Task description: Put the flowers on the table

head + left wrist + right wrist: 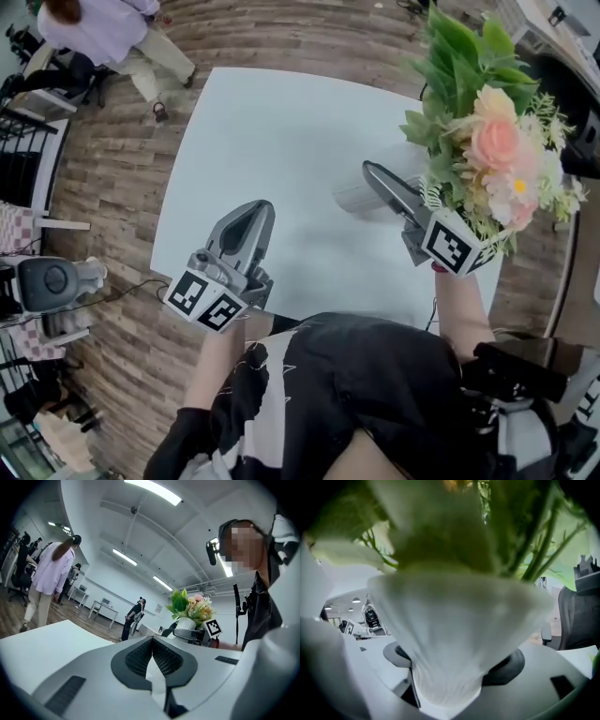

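White worktop (281, 159) | right tool (380, 183) clamped on pot (356, 200) of flowers (492, 141) | left tool (255, 217) closed, empty | risk: may topple if released tilted.

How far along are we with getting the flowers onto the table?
Done: the right claw is shut on the flower pot. In hand: the pot is held over the white table; contact unclear. Left: set it down and release. The left claw is shut, empty.
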`<state>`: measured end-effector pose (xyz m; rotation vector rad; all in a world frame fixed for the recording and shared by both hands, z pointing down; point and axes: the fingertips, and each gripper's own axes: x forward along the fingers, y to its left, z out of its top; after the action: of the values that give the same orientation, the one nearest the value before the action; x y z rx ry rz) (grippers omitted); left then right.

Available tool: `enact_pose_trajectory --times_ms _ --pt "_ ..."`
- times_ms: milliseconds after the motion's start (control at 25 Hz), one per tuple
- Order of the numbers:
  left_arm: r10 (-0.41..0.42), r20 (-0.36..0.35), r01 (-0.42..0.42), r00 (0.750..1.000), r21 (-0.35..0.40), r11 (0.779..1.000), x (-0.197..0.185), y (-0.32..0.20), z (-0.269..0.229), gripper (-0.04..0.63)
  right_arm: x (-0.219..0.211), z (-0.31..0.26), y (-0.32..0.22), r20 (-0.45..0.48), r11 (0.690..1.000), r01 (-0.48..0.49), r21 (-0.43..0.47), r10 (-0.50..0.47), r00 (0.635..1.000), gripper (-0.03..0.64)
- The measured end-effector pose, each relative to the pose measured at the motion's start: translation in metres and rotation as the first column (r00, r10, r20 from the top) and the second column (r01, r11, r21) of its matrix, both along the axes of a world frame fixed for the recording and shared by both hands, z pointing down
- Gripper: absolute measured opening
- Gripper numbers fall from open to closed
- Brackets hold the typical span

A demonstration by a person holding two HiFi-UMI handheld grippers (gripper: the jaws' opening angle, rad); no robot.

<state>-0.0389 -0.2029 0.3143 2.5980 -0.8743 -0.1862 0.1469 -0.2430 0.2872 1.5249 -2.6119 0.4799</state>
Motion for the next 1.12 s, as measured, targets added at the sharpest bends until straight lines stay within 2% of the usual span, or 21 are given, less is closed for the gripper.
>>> enact_pose_trajectory --times_ms 280,440,680,960,1120 --pt "0.047 -0.002 -0.047 0.999 -0.008 0.999 0.009 -0.007 0.004 0.014 0.003 0.004 -0.003 -0.021 0.999 -0.031 -0.008 0.031 0.999 0.411" --pt "0.103 0.002 -0.103 0.995 -0.009 0.995 0.011 -0.016 0.005 0.013 -0.001 0.005 -0.008 -0.042 0.997 -0.073 -0.009 0.072 0.996 0.411" --pt "0.16 0.024 -0.16 0.987 0.001 0.987 -0.003 -0.085 0.031 0.014 -0.03 0.036 -0.081 -0.062 0.996 -0.087 -0.013 0.086 0.994 0.411" --pt "0.137 0.009 -0.137 0.99 0.009 0.99 -0.008 -0.12 0.043 0.014 -0.028 0.046 -0.124 -0.08 0.992 -0.126 0.004 0.126 0.989 0.411" --pt "0.159 0.009 -0.159 0.987 0.012 0.987 -0.004 -0.131 0.05 0.014 -0.032 0.05 -0.14 -0.08 0.99 -0.14 0.004 0.14 0.987 0.411"
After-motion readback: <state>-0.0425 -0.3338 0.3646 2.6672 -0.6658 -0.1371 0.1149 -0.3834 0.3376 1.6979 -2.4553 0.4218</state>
